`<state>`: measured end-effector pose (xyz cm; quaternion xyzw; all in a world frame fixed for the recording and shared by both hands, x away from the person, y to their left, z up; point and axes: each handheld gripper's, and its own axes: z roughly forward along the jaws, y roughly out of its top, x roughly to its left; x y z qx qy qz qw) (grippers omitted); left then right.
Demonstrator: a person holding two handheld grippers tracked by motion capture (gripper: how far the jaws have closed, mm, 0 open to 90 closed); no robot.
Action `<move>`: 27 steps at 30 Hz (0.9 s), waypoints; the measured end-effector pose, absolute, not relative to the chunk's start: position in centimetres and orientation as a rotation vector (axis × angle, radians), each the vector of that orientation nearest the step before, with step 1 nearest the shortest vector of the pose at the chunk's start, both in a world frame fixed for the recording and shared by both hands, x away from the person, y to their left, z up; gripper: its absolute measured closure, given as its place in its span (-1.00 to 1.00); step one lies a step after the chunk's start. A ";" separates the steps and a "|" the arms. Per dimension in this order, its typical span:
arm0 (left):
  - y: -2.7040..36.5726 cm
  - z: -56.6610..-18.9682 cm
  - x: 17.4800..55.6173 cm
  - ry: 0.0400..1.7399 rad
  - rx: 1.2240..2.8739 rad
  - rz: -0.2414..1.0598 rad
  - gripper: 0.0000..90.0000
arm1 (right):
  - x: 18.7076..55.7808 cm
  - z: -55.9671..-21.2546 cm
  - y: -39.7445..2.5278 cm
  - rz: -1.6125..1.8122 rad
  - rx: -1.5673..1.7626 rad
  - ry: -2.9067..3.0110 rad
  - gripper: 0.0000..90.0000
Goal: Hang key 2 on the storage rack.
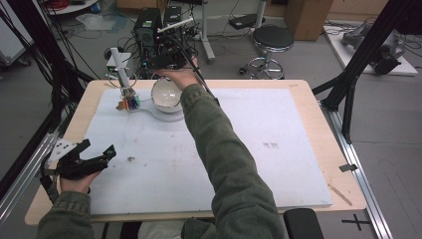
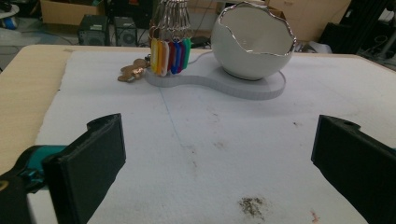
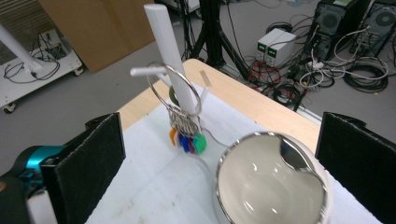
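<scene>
Even soft indoor light, faint shadows, mild blur

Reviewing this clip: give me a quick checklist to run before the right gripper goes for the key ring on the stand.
1. Right gripper jaws open: ok.
2. Right gripper empty: ok.
3. Key ring hanging on the stand: ok.
4. Bowl upright beside the stand, apart from the tags: ok.
5. Left gripper open and far from the stand: ok.
6. Jaws lined up with the ring: not ok, they hover over the bowl.
</scene>
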<state>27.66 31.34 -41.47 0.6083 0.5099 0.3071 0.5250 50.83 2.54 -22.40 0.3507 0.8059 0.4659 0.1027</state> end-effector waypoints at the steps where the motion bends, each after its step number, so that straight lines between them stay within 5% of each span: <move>1: 31.3 -41.5 27.7 1.221 1.456 0.734 -0.92 | 50.7 -22.4 2.1 1.369 1.035 2.375 -0.99; 27: 31.3 -41.5 27.7 1.226 1.459 0.728 -0.92 | 46.8 -25.5 -8.3 1.388 1.136 2.279 -0.99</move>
